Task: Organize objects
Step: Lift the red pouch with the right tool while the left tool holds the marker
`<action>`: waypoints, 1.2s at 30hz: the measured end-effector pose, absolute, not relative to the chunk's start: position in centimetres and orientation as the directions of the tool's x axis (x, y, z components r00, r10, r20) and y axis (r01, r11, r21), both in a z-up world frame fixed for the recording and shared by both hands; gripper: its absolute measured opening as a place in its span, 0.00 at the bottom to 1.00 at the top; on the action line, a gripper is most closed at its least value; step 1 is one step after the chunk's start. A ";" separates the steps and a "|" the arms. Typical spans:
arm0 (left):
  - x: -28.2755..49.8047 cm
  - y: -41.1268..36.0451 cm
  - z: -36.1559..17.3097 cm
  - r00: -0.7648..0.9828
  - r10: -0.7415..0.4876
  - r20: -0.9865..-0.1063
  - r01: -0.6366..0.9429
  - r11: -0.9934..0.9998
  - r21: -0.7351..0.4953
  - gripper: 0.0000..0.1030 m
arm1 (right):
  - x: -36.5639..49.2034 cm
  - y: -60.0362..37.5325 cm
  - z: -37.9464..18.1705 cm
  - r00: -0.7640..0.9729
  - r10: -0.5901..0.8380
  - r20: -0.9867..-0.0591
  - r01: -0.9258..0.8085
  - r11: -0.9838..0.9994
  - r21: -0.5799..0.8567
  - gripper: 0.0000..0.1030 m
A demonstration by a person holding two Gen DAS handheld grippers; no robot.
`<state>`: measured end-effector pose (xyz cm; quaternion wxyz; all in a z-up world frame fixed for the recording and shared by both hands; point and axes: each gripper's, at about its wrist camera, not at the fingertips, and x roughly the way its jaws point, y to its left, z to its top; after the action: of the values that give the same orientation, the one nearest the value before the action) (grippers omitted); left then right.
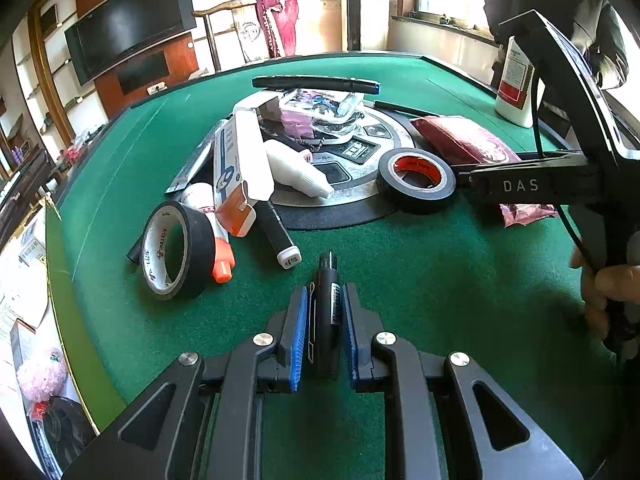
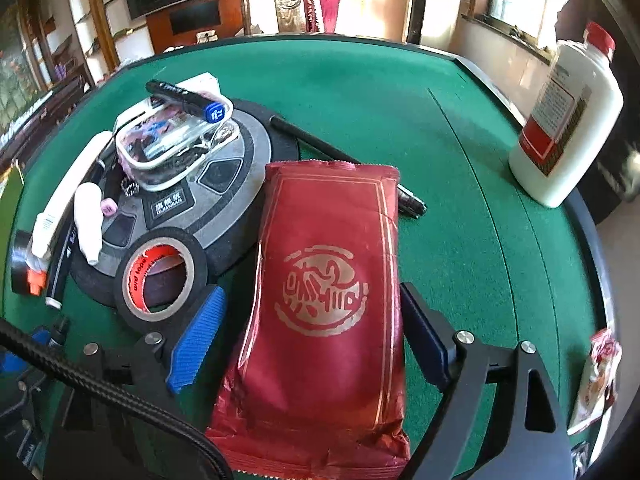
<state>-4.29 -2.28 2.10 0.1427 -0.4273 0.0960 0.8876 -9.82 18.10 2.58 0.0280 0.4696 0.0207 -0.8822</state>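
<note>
left wrist view: the left gripper (image 1: 323,332) points down at a green felt surface (image 1: 420,280), its jaws drawn nearly together on a short black pen-like cylinder (image 1: 326,320) that lies lengthwise between the blue pads, threaded tip forward. ahead, a jumble sits on and around a round grey and black hub (image 1: 352,148) set into the felt: a wide black tape roll with a white core (image 1: 176,252) standing on edge, an orange-tipped white tube (image 1: 218,248), a black marker with a white cap (image 1: 280,236), a long white box (image 1: 250,156), a small white bottle (image 1: 298,170) and a clear plastic case (image 1: 320,108) with a black pen with a blue end (image 1: 316,83) beyond it. a black tape roll with a red core (image 1: 416,180) lies flat at the hub's right edge, with a red foil packet (image 1: 464,140) behind it. the right-hand tool's black frame crosses the right side, a person's hand (image 1: 608,292) wrapped around its handle. a white bottle with a red label (image 1: 516,84) stands far right.

right wrist view: the right gripper (image 2: 316,340) has its jaws spread wide on either side of the red foil packet (image 2: 332,292), which lies flat on the felt between the pads; whether either pad touches it cannot be told. the red-cored tape roll (image 2: 160,276) sits just beside the left pad. a thin black rod (image 2: 320,144) runs under the packet's far end. the white bottle with a red label (image 2: 568,128) stands upright at the far right edge, and a small red and white sachet (image 2: 596,380) lies near the right rim.
</note>
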 end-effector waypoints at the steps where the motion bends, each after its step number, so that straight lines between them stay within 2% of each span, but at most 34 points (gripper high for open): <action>1: -4.3 -2.3 2.1 -0.601 0.159 -0.784 -0.328 -0.943 0.060 0.21 | -9.6 18.3 2.6 -0.561 -0.027 -0.827 0.060 -0.998 -0.008 0.75; 2: -4.3 -2.3 2.1 -0.604 0.148 -0.783 -0.320 -0.945 0.068 0.23 | -9.5 18.5 2.9 -0.573 -0.023 -0.819 0.047 -0.999 -0.005 0.56; 6: -4.6 -2.7 2.1 -0.587 0.163 -0.793 -0.315 -0.948 0.038 0.24 | -9.5 19.7 3.5 -0.569 -0.126 -0.812 0.046 -0.992 0.121 0.49; 8: -4.6 -2.9 2.2 -0.582 0.175 -0.794 -0.319 -0.948 0.025 0.11 | -9.4 20.2 3.6 -0.570 -0.162 -0.806 0.042 -0.985 0.168 0.48; 12: -4.5 -2.8 2.1 -0.588 0.170 -0.791 -0.325 -0.945 0.038 0.12 | -8.9 20.6 4.4 -0.587 -0.212 -0.781 0.041 -0.972 0.233 0.47; 36: -4.4 -4.2 3.9 -0.596 0.269 -0.757 -0.319 -0.944 -0.084 0.12 | -7.6 18.8 8.1 -0.664 -0.300 -0.685 0.117 -0.946 0.301 0.47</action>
<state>-4.39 -4.16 3.86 0.1645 -0.4185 0.0299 0.8927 -7.63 18.79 8.11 0.1153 0.3931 -0.1163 -0.9048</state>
